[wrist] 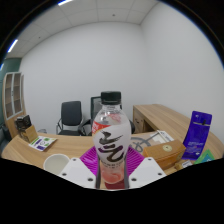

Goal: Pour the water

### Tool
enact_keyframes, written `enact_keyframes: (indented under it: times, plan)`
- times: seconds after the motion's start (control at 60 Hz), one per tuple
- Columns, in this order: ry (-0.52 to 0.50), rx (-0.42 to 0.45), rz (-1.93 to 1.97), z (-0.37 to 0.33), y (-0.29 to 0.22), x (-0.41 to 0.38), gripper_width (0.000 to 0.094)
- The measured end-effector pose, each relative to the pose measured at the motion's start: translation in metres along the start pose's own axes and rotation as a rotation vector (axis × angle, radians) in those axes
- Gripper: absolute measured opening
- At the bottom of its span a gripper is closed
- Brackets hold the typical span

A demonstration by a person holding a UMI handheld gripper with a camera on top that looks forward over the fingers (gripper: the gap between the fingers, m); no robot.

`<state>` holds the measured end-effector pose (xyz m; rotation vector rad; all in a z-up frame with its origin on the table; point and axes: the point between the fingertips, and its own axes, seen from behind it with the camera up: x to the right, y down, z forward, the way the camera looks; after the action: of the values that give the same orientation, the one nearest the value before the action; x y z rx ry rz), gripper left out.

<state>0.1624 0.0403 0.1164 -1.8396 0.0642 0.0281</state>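
Pinched upright between the jaws point(112, 172): clear bottle point(111, 140), black cap, white label with large dark brush-style characters, unreadable, pink band and pinkish liquid low down. Left of bottle, black office chair point(71, 117) beyond wooden desk point(160, 118). Right of bottle, purple pouch point(196, 136), print illegible.

Single gripper-mounted view – forward along the fingers point(82, 172), close on the bottle point(111, 140).
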Motion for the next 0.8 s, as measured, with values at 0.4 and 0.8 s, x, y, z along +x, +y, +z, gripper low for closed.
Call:
enact_keyframes:
  times: [0.4, 0.8]
  plan:
    - [0.044, -0.020, -0.021, 0.010, 0.041, 0.019, 0.0380]
    - [0.085, -0.137, -0.001, -0.052, 0.026, 0.023, 0.0856]
